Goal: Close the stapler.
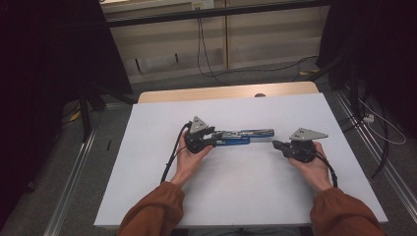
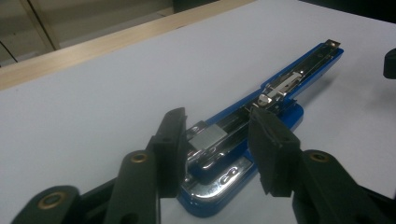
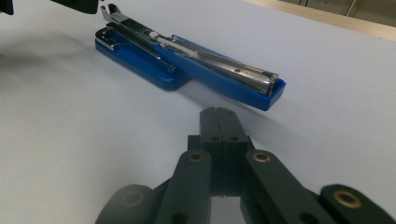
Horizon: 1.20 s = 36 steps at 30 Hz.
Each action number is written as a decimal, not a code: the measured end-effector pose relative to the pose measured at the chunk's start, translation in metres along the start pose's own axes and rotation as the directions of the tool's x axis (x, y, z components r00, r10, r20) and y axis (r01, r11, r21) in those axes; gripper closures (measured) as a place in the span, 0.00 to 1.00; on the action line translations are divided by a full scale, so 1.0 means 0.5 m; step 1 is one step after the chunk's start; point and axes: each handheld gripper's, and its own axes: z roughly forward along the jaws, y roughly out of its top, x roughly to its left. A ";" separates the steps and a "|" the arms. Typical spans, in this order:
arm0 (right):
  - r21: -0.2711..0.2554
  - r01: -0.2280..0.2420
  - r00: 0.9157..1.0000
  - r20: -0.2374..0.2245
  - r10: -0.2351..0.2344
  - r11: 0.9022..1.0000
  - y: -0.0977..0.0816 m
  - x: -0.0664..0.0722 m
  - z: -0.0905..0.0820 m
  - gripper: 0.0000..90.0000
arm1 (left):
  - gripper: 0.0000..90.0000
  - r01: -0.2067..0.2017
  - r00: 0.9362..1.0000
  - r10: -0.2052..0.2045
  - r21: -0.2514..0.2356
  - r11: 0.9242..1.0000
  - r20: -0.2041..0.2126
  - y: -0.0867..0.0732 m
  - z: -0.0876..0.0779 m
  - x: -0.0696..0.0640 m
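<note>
A blue stapler (image 1: 241,136) (image 3: 196,60) lies swung open flat on the white table (image 1: 236,196), its metal staple channel facing up. My left gripper (image 1: 216,137) (image 2: 217,119) straddles the stapler's (image 2: 289,79) base end, and both pads look pressed against its sides. My right gripper (image 1: 275,144) (image 3: 218,112) is shut with nothing in it. It rests low over the table and points at the stapler's far tip, a short gap away. A hand holds each gripper.
A wooden strip (image 1: 221,92) runs along the table's far edge. Beyond it lies grey floor with black cables (image 1: 206,59), and dark curtains hang on both sides. Metal rails (image 1: 74,182) flank the table. Bare white surface surrounds the stapler.
</note>
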 end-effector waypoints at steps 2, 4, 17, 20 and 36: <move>0.007 -0.001 1.000 -0.005 0.001 1.000 0.001 0.002 0.001 1.00 | 0.75 -0.002 1.000 0.002 0.002 1.000 0.018 0.000 0.000 -0.002; 0.013 0.003 1.000 -0.005 -0.003 1.000 0.001 0.003 0.003 1.00 | 0.83 -0.003 0.999 0.003 0.014 1.000 0.038 -0.003 0.001 -0.003; 0.038 0.004 1.000 -0.001 -0.004 0.999 0.004 0.003 0.013 1.00 | 1.00 -0.020 1.000 0.018 0.130 0.991 0.014 -0.021 0.020 -0.004; 0.041 0.005 1.000 0.000 -0.005 0.999 0.005 0.001 0.016 1.00 | 1.00 -0.007 1.000 0.007 0.122 0.992 0.004 -0.021 0.020 0.001; 0.079 0.010 1.000 0.010 -0.011 0.997 0.019 -0.003 0.039 1.00 | 1.00 -0.032 0.999 0.035 0.132 0.991 -0.016 -0.021 0.024 -0.008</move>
